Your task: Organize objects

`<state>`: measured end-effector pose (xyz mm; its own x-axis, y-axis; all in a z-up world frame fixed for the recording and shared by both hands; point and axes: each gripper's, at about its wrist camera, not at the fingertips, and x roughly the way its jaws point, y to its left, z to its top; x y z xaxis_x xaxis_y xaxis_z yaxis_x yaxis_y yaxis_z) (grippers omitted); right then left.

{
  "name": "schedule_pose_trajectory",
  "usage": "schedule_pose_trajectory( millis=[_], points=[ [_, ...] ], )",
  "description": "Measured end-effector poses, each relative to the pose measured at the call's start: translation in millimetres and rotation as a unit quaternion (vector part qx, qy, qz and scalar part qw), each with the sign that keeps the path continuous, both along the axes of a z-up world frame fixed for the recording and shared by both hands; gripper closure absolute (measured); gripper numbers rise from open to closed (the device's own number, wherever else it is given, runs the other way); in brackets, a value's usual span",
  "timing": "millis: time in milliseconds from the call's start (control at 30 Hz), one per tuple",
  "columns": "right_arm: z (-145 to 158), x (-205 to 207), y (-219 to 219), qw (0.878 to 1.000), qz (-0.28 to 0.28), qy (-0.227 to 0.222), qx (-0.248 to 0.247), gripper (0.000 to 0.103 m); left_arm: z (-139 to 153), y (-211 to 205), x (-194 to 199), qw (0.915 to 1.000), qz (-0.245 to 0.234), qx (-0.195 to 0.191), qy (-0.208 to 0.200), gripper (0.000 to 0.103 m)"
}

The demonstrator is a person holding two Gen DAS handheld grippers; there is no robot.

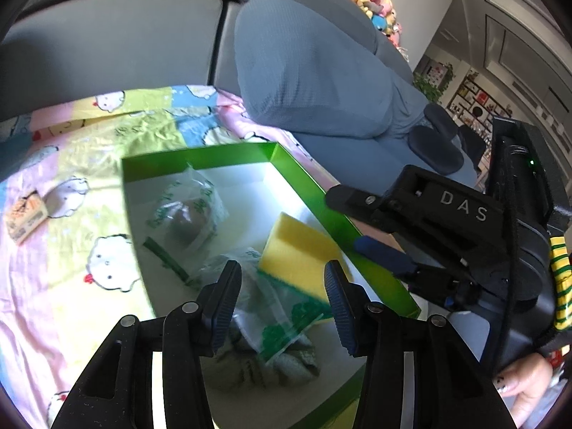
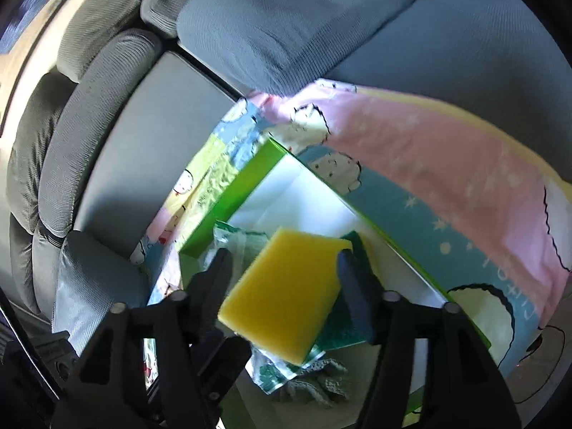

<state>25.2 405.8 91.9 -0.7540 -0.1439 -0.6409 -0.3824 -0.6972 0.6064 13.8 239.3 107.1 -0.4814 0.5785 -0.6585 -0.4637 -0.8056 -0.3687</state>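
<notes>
Right gripper (image 2: 282,282) hangs over the green box (image 1: 200,159), jaws parted around the yellow sponge (image 2: 282,293); left pad stands clear, right pad at its edge, so the sponge looks released, not clamped. It lies tilted on the plastic bags (image 1: 189,207) inside the box. Left gripper (image 1: 282,307) hovers open and empty above a bag and grey cloth (image 1: 286,368). A small carton (image 1: 26,220) remains outside on the patterned sheet (image 1: 71,286), probably next.

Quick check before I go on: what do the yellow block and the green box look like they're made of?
Yellow block: looks like soft sponge foam, matte and finely pored, with a darker green scouring layer along one face. Green box: probably thin cardboard, glossy green on the outside walls, plain white inside, with sharp folded corners.
</notes>
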Motion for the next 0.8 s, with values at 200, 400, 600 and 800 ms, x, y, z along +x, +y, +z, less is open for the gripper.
schedule_pose_trajectory(
  millis=[200, 400, 600, 800],
  points=[
    [18.5, 2.4, -12.8, 0.999, 0.014, 0.031, 0.021, 0.033, 22.9, -39.1, 3.4, 0.9991, 0.031, -0.018, 0.023, 0.054],
    [37.2, -3.0, -41.8, 0.995, 0.063, 0.066, 0.028, 0.025, 38.0, -103.3, 11.8, 0.9901, 0.117, -0.056, 0.053, 0.031],
    [58.5, -14.0, -94.0, 0.987, 0.127, 0.092, 0.042, 0.016, 27.3, -189.7, 18.8, 0.9653, 0.244, -0.082, 0.045, 0.026],
    [56.9, -44.7, -155.4, 0.977, 0.195, 0.081, 0.019, 0.014, -7.9, -264.4, 14.3, 0.945, 0.326, -0.019, -0.025, 0.027]
  ],
)
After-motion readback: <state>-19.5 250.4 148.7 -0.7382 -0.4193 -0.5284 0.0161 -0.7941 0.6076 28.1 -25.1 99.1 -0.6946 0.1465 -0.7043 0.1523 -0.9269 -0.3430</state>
